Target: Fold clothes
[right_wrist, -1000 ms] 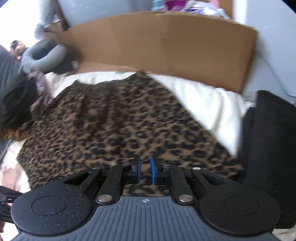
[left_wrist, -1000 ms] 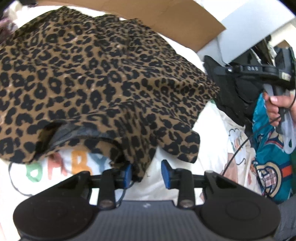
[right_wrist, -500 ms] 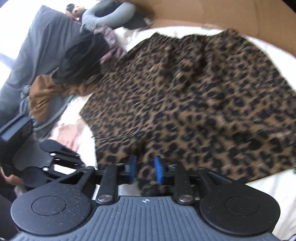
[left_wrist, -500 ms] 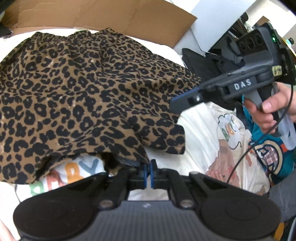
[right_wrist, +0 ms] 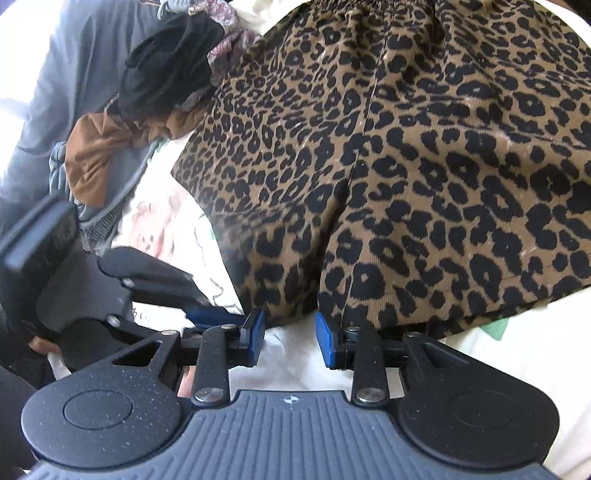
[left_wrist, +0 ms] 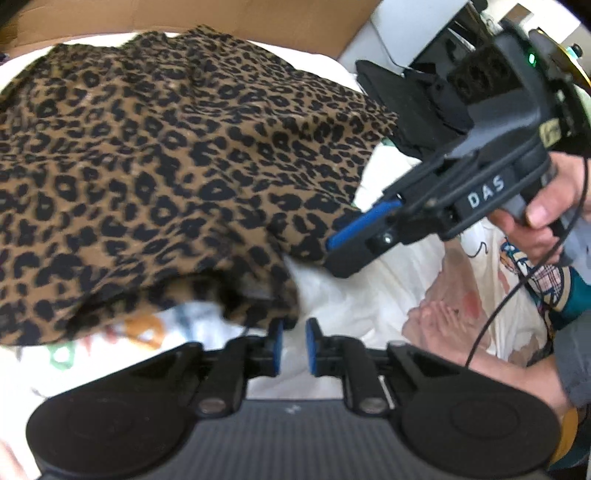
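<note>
The skirt (left_wrist: 177, 147) lies spread on the bedsheet (left_wrist: 354, 295), cardboard (left_wrist: 229, 18) behind it, a clothes pile (right_wrist: 147, 92) at its left, both grippers before its near hem.

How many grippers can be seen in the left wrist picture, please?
2: the left gripper at the bottom edge, jaws apart by the leopard-print garment; the right gripper reaches in from the right, touching the garment's near corner.

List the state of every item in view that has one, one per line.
Leopard-print skirt: spread on the bed, near hem rumpled, not held.
Left gripper: open, at the hem, gripping nothing.
Right gripper: open, at the hem, gripping nothing.
Pile of clothes: heaped, unfolded.
Printed bedsheet: wrinkled.
</note>
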`<state>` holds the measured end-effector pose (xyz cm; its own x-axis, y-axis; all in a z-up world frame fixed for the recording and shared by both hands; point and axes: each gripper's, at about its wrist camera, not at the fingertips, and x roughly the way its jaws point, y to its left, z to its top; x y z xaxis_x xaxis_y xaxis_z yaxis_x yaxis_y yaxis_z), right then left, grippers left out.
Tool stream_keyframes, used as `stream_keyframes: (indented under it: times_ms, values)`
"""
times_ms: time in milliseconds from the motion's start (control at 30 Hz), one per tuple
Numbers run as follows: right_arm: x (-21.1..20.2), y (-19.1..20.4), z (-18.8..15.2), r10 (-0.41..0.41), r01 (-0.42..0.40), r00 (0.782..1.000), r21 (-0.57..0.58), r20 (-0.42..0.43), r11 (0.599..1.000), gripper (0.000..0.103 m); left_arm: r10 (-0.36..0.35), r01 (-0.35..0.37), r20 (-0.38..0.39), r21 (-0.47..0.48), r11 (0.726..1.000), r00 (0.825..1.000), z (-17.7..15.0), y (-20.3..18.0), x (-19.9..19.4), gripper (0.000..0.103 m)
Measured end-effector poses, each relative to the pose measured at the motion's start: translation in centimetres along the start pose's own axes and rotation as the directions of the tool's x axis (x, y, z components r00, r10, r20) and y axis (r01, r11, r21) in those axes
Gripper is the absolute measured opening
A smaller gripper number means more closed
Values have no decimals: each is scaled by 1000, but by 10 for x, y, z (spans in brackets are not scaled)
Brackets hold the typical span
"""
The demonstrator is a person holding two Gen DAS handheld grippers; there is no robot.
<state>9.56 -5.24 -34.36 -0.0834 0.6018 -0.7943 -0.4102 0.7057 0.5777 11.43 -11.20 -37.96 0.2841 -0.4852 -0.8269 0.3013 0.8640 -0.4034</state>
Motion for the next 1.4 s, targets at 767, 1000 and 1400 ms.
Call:
stream_keyframes:
  times_ms: [767,1000,1400]
  values:
    - [2,4,4,26,-26,1000,9,12,1000,37,451,-399,106,-322,859,886,2,149,-108,27]
    - [6,11,7,24,-23,1000,-18,7,1000,37,546,-463,137,-387,797,827,-1,191,-113,36]
    - [12,13,5,7,-8,1000,-30,-15,1000,37,553,-436,131,-480,761,823,-22,217,-90,33]
